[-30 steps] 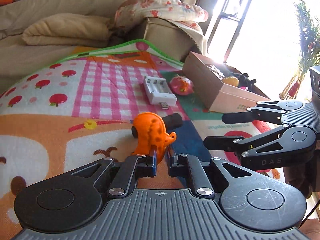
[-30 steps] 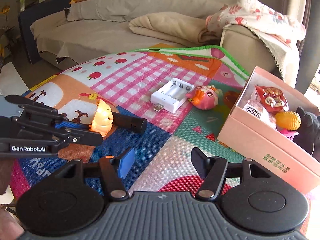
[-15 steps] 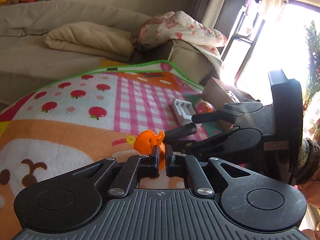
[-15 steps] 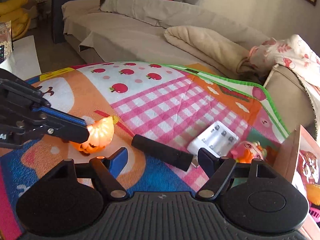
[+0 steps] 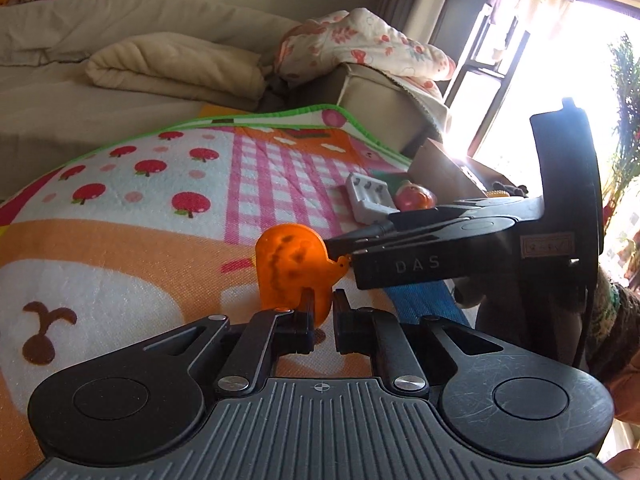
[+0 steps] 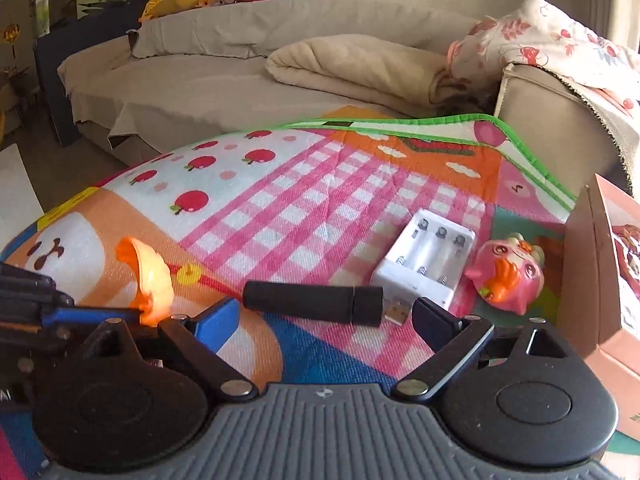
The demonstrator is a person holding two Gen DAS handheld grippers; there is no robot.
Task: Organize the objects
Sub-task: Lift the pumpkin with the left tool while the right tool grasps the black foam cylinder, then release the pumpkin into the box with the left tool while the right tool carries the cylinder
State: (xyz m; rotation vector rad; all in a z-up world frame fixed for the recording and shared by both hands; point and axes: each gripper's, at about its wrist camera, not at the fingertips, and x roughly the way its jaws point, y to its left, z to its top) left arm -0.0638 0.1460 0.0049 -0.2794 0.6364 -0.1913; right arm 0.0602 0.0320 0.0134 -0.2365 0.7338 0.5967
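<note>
**Orange toy held in the left, right jaws opening over the black cylinder**

The left hand-held gripper [image 5: 322, 316] is closed almost fully on the orange toy [image 5: 294, 270], pinching it at its lower edge so that the body stands up above the fingers. This thin grip is probably chosen because the toy is a shell-like piece with a narrow rim; it looks enough for carrying, but the toy could turn in the pads.

The right hand-held gripper [image 6: 326, 314] is empty and its jaws are opening at this moment. The black cylinder [image 6: 314, 303] lies flat on the play mat [image 6: 320, 200] just in front of them, across the line of the two fingers, not yet between the pads. I judge that this is the next thing to take. A USB plug [image 6: 396, 311] shows at its right end, close to the white battery charger [image 6: 426, 264], so the right finger has little room there.

The pink toy [image 6: 506, 274] lies beside the charger, and next to it stands the wall of the pink box [image 6: 592, 292], which already holds some things. This box seems to be the goal for the loose objects. The two grippers are very near each other, so they may collide. The mat is soft, with free space towards the sofa [image 6: 240, 80].
</note>
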